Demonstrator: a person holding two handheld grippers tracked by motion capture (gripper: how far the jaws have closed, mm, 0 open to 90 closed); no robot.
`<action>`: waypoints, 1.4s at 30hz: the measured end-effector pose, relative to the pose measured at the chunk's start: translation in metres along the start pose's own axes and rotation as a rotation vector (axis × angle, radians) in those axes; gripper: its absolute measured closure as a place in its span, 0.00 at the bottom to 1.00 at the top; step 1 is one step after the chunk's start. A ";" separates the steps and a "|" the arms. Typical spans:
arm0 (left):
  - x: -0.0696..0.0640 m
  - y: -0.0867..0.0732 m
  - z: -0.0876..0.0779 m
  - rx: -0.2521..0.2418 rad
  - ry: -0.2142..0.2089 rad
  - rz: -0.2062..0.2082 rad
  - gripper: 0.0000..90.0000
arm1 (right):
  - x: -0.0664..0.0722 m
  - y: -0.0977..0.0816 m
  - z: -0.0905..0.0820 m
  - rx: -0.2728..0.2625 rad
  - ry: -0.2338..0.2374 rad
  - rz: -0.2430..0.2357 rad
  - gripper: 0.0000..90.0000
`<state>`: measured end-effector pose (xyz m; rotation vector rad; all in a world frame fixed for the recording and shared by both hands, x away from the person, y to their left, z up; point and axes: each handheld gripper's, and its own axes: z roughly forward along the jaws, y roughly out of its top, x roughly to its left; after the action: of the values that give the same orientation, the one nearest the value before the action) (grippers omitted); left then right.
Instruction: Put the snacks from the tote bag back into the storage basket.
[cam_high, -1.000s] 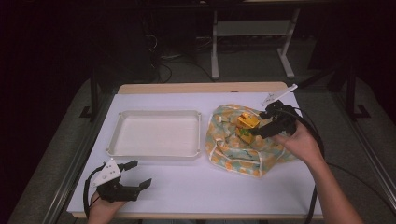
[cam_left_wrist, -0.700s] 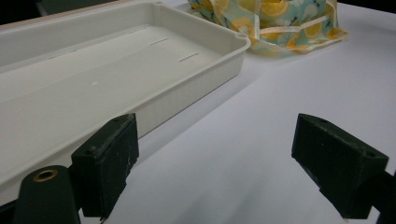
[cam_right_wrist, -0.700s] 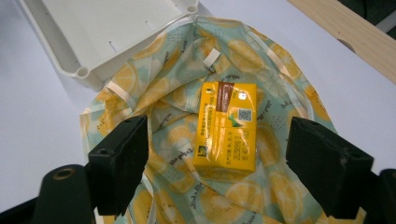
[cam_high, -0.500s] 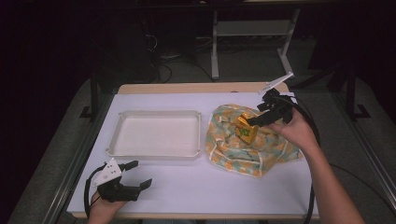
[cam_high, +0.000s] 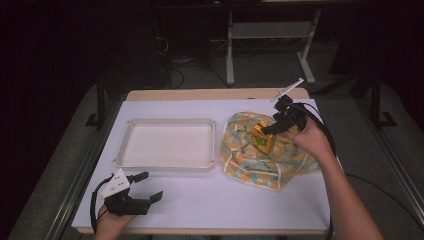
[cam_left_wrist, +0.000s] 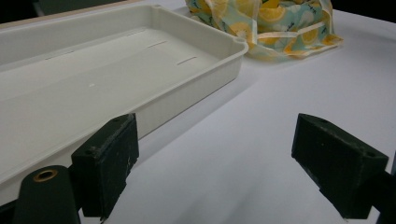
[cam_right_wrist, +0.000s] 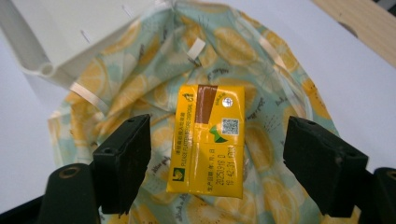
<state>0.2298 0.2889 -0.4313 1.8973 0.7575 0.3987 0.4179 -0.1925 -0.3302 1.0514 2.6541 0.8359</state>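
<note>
A yellow drink carton (cam_right_wrist: 208, 140) lies on a lemon-print cloth bag (cam_right_wrist: 140, 84) at the table's right side. My right gripper (cam_right_wrist: 219, 140) hovers over it, open. The carton sits between its jaws with a gap on each side, and the jaws have just been closing a little. From above, the right gripper (cam_high: 267, 131) points left and down at the carton (cam_high: 263, 142) on the bag (cam_high: 250, 160). My left gripper (cam_high: 152, 185) rests open near the front left edge with nothing between its pads (cam_left_wrist: 215, 154).
An empty white tray (cam_high: 170, 165) stands left of the bag, its near wall (cam_left_wrist: 196, 88) just ahead of the left gripper. The bag (cam_left_wrist: 271, 23) touches the tray's right corner (cam_right_wrist: 56, 28). A white sheet covers the table; dark floor and furniture lie beyond.
My right gripper has shifted slightly left over the bag and closer to the carton. The left gripper has stayed put.
</note>
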 end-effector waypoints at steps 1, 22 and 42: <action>0.000 0.000 0.000 0.002 0.002 0.002 0.16 | 0.002 0.001 0.005 0.023 -0.009 -0.015 0.25; -0.001 0.000 0.004 0.020 0.007 0.015 0.16 | 0.009 0.006 0.028 0.128 -0.059 -0.027 0.33; 0.000 0.000 0.002 0.023 0.016 0.021 0.17 | 0.017 0.008 0.035 0.171 -0.111 -0.062 0.43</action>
<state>0.2310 0.2877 -0.4316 1.9269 0.7565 0.4206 0.4221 -0.1605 -0.3540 1.0141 2.6865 0.5297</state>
